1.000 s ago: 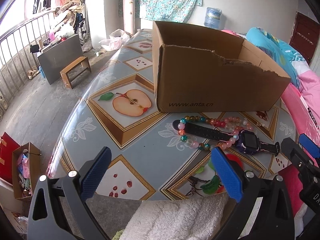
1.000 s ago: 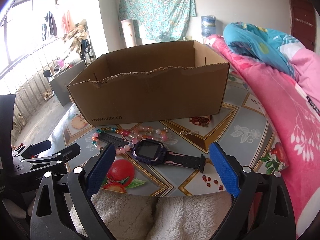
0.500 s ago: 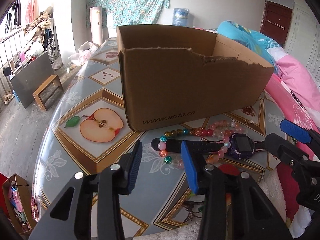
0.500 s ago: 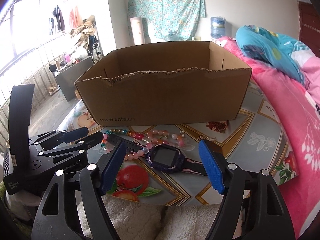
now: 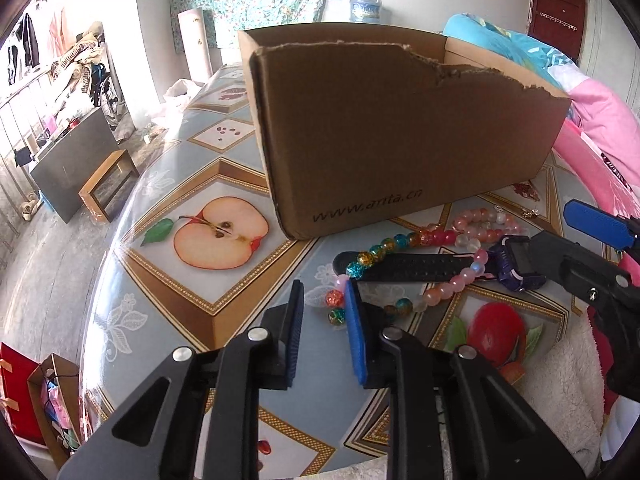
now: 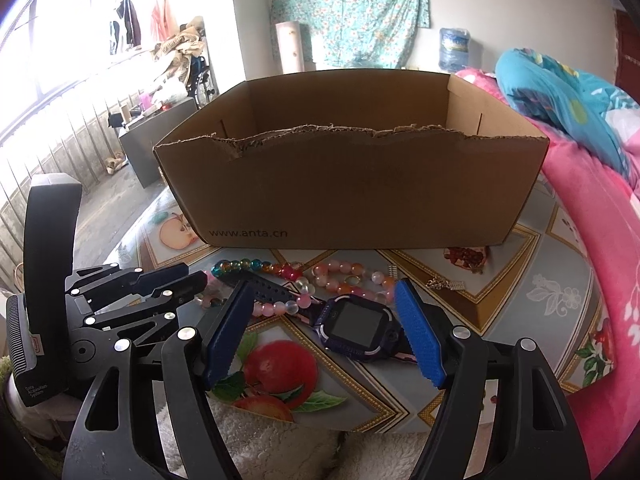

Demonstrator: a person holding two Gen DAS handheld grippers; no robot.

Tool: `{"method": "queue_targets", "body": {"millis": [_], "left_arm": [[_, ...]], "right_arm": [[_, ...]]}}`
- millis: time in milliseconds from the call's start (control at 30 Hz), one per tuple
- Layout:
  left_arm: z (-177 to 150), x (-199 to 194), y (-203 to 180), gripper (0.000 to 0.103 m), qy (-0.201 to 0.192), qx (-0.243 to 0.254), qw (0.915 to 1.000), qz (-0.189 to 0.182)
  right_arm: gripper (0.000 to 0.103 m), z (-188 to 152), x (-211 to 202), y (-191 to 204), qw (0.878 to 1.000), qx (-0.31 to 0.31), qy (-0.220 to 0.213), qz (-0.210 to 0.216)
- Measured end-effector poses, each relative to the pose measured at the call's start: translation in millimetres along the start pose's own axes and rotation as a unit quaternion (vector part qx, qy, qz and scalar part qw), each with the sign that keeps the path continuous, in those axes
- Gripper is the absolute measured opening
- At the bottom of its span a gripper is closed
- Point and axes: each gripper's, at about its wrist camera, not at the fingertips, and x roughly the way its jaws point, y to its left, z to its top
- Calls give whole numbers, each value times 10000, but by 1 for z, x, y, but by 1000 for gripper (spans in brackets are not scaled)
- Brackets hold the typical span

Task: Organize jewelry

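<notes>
Left wrist view has the left gripper (image 5: 322, 316) low over the table (image 5: 168, 280), its jaws closing on a narrow gap with nothing clearly between the pads; the nearest coloured beads of the bead bracelet (image 5: 400, 240) lie just beyond the tips. Right wrist view shows the right gripper (image 6: 324, 330) still fairly wide and closing, its blue pads either side of the purple watch (image 6: 358, 330) without pressing it. The watch strap runs through the bracelet loop, so the two pieces are tangled, just in front of the cardboard box (image 6: 352, 188). A small silver chain (image 6: 442, 282) lies apart, near the box's right end.

By my reading this is the pickup step: each tool is settling on one piece. Next, each needs a firm pinch, then a careful lift so that strap and beads part before going over the box's torn front wall.

Printed on the box front: "www.anta.cn".
</notes>
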Motion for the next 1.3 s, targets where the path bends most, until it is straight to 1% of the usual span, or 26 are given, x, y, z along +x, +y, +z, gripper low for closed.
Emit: {"method": "queue_targets", "body": {"millis": [100, 200, 233, 267, 333, 467, 600, 700, 767, 833, 900, 967, 1067, 1167, 1300], "left_arm": [[-4, -4, 9, 20, 57, -58, 10000, 41], [-7, -6, 18, 20, 73, -111, 9999, 36], [-8, -7, 20, 21, 66, -125, 9999, -3], [-8, -7, 23, 21, 56, -153, 9999, -57], [-8, -9, 27, 21, 40, -207, 9996, -193], [-8, -7, 30, 22, 65, -148, 9988, -456], [-7, -3, 26, 22, 109, -11, 9987, -496], [-5, -1, 24, 22, 126, 66, 9987, -490], [-3, 0, 23, 21, 146, 111, 9986, -487], [-2, 1, 23, 21, 146, 152, 9987, -472], [-2, 2, 24, 13, 122, 198, 9988, -435], [-1, 2, 26, 10, 107, 181, 9985, -502], [1, -1, 29, 9, 67, 147, 9981, -588], [2, -10, 32, 9, -53, 92, 9975, -693], [5, -25, 33, 9, -253, 30, 9963, -818]], "right_arm": [[64, 3, 4, 9, 9997, -164, 11, 176], [55, 8, 14, 16, 9988, -238, 156, 387], [50, 9, 20, 17, 9985, -259, 237, 427], [47, 11, 24, 19, 9979, -276, 323, 484], [41, 13, 32, 20, 9972, -320, 443, 505], [34, 17, 46, 25, 9948, -463, 738, 526], [25, 20, 62, 31, 9896, -613, 1156, 598], [21, 22, 73, 33, 9853, -617, 1467, 616], [17, 24, 77, 35, 9833, -628, 1589, 623], [11, 26, 79, 36, 9816, -593, 1690, 668], [8, 27, 78, 38, 9814, -626, 1704, 631], [7, 28, 73, 40, 9819, -679, 1666, 586], [7, 28, 64, 46, 9840, -698, 1540, 568], [7, 31, 58, 51, 9861, -805, 1365, 506], [7, 32, 46, 54, 9891, -725, 1149, 568]]}}
